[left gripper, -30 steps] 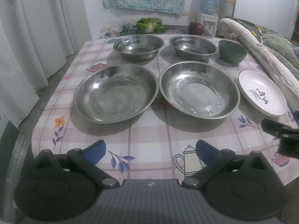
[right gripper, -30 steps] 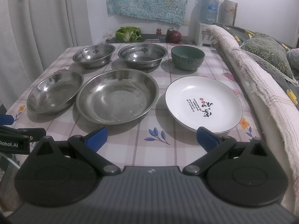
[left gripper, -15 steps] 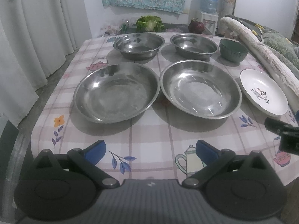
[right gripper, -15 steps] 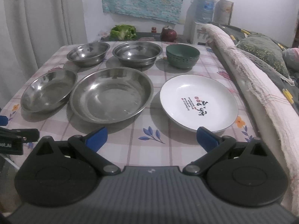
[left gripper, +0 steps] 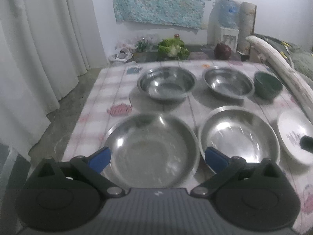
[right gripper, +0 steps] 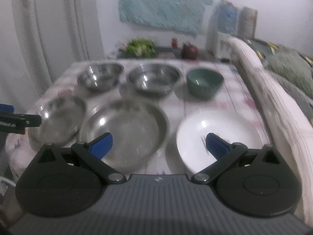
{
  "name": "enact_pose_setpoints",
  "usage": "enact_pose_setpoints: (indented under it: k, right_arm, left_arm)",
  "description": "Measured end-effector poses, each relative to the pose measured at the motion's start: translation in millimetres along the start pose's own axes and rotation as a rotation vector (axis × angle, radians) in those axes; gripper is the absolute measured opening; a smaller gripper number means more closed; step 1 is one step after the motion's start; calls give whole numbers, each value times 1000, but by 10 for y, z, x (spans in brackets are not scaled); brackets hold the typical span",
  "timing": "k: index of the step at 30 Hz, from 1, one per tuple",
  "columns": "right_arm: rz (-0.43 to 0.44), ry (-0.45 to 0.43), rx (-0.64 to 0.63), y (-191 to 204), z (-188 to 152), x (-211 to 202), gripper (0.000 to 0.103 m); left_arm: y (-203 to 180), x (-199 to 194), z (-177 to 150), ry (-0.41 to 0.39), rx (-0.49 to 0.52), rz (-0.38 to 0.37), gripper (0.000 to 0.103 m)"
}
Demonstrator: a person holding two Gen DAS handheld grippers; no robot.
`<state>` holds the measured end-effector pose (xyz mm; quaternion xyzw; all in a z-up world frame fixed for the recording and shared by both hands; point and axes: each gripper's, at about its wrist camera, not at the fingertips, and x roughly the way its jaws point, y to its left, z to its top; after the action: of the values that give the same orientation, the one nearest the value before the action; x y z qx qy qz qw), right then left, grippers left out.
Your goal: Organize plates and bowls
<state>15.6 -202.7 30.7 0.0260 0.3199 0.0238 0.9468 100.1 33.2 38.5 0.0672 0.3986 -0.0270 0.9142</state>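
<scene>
Two wide steel plates sit in the front row of the table: the left one (left gripper: 154,148) and the right one (left gripper: 240,137). A white printed plate (right gripper: 219,137) lies to their right. Behind stand two steel bowls (left gripper: 166,83) (left gripper: 228,82) and a green bowl (right gripper: 204,80). My left gripper (left gripper: 156,156) is open, hanging over the near edge of the left steel plate. My right gripper (right gripper: 158,144) is open, with one finger over the right steel plate (right gripper: 125,131) and the other over the white plate. Neither holds anything. Both views are blurred.
A checked tablecloth (left gripper: 109,90) covers the table. A rolled blanket (right gripper: 277,105) runs along the right edge. Lettuce (left gripper: 173,48), a dark red round object (left gripper: 223,51) and a water dispenser (left gripper: 227,25) are at the back. Curtains (left gripper: 39,49) hang on the left.
Both grippers have moved forward over the table and now hang over the front row of plates. The fingers stay open. The dishes have not moved.
</scene>
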Motion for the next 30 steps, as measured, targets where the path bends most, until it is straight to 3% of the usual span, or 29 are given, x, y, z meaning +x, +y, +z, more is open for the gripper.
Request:
enact_pose_setpoints:
  k: [4, 7, 13, 17, 19, 22, 26, 30]
  right_arm:
    - [80, -74, 23, 35, 274, 201, 102]
    - [148, -80, 53, 98, 512, 477, 102]
    - [266, -62, 61, 192, 1135, 1225, 102]
    - [293, 6, 32, 273, 1544, 1893, 100]
    - [293, 49, 12, 331, 1673, 2249, 95]
    - [301, 135, 2, 421, 1818, 2777, 77]
    - [334, 241, 8, 534, 1890, 3297, 52]
    - [334, 308, -25, 683, 1895, 3652, 41]
  left_arm:
    - [116, 238, 325, -2, 10, -33, 103]
    - [223, 503, 535, 32, -13, -67, 103]
    - [380, 1079, 911, 48, -33, -32, 102]
    - [470, 1529, 1086, 89, -58, -9, 87]
    - [501, 1744, 1136, 121, -68, -10, 77]
    - [537, 2037, 1184, 173, -81, 0, 66]
    - [541, 2287, 1195, 222, -88, -7, 61]
    - [525, 2384, 1183, 232, -98, -25, 44]
